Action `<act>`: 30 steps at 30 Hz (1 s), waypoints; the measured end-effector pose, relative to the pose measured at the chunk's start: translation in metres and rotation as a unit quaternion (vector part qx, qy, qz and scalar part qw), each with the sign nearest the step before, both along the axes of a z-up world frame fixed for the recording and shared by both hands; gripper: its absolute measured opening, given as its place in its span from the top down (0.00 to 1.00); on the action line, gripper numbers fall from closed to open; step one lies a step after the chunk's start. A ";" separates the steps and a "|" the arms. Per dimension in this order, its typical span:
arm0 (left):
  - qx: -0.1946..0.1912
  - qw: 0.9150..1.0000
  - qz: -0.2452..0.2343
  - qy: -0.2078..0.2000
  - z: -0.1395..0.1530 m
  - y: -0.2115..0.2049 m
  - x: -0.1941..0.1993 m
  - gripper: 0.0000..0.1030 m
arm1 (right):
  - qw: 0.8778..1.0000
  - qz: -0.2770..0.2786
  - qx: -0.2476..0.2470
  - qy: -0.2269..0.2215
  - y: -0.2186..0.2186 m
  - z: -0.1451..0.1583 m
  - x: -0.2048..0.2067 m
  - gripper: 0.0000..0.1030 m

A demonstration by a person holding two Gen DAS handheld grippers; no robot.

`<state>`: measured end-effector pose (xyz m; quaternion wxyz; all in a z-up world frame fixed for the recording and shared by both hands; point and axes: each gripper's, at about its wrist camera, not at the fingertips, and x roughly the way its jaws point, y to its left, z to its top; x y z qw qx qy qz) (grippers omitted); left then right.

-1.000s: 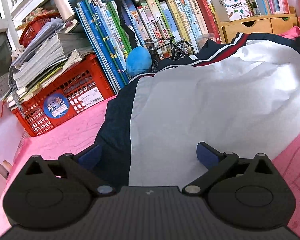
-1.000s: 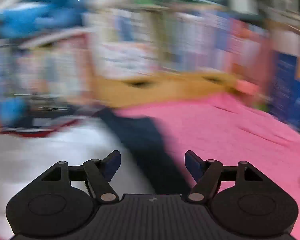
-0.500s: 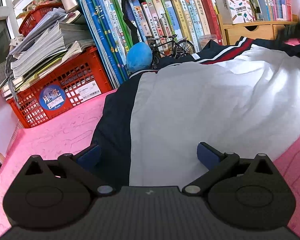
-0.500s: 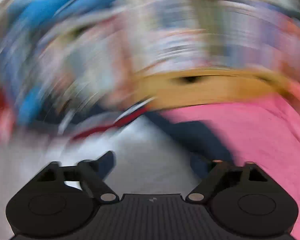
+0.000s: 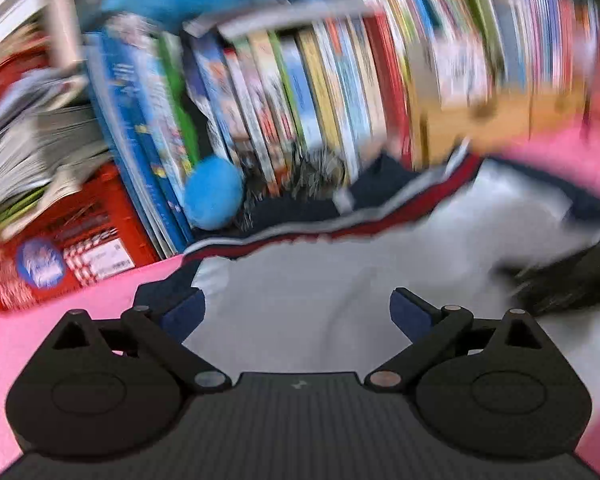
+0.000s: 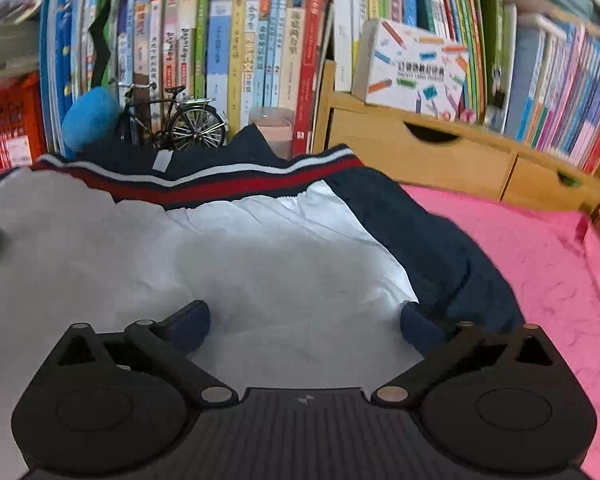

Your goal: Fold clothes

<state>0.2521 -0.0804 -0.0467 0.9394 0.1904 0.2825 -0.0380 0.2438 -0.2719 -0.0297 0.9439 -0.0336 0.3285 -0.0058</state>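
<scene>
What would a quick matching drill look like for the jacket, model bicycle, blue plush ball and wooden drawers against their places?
1 jacket
2 model bicycle
3 blue plush ball
4 wooden drawers

A under the boxed pencil set
B left of the bicycle
C spread on the pink cloth
D in front of the upright books, behind the jacket collar

Pairs: 1-C, 2-D, 3-B, 4-A

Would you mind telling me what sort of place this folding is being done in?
Probably a home study corner or child's room: a crowded row of books stands behind the pink-covered surface, with small wooden drawers and a model bicycle beside the jacket.
</scene>
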 end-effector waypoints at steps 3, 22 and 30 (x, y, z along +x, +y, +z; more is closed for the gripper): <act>0.029 0.999 0.033 0.011 -0.023 0.027 0.036 0.00 | 1.000 0.001 0.002 0.002 -0.001 -0.002 0.003 0.00; -0.026 0.996 -0.008 0.082 0.030 -0.009 0.001 0.04 | 0.994 0.104 0.018 0.005 0.006 0.026 -0.049 0.00; 0.070 0.996 -0.013 0.055 -0.010 -0.039 0.018 0.00 | 0.991 0.130 0.000 0.010 0.021 0.007 -0.061 0.00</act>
